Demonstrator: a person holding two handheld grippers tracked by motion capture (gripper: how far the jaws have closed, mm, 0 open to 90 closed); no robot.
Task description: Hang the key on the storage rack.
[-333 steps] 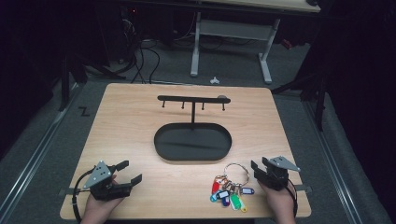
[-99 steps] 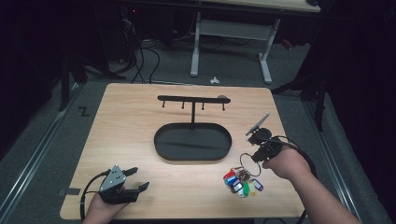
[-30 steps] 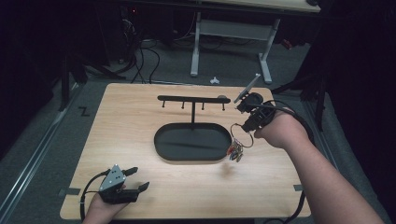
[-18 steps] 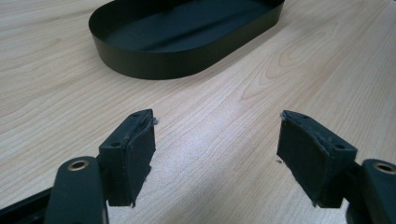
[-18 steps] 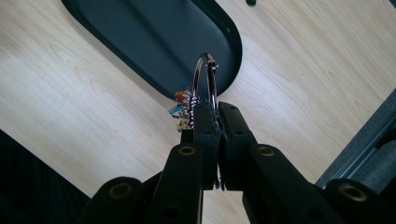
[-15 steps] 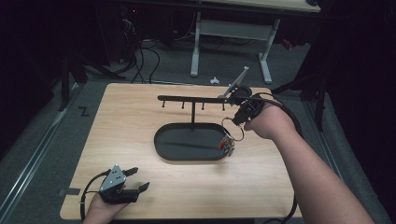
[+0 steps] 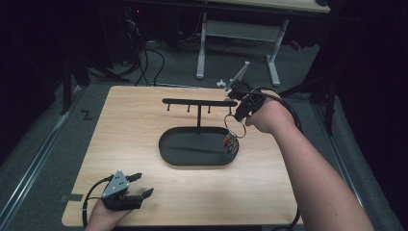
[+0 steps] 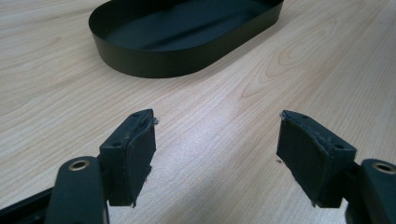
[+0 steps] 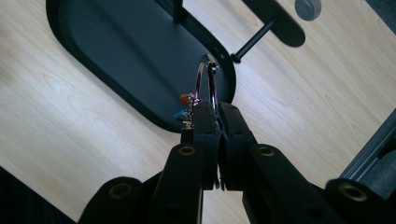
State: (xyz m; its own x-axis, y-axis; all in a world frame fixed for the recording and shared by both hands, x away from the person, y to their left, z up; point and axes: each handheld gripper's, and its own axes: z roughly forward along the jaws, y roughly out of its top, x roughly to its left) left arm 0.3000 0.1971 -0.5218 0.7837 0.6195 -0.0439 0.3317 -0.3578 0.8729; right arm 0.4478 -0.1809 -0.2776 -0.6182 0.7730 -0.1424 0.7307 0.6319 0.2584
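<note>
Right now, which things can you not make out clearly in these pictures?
- Keys under the ring, high view: too small and dim to count.
- Same keys, right gripper view: mostly hidden behind the right claw shut on the ring.
- Rack pegs, high view: too small to see their tips.
- Tray, left gripper view: far end cut off by the top edge.

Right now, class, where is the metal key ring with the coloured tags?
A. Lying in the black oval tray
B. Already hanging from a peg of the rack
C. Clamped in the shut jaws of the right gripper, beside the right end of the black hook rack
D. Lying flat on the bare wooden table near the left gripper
C: the right gripper is shut on the key ring, held up over the black oval tray by the rack.
</note>
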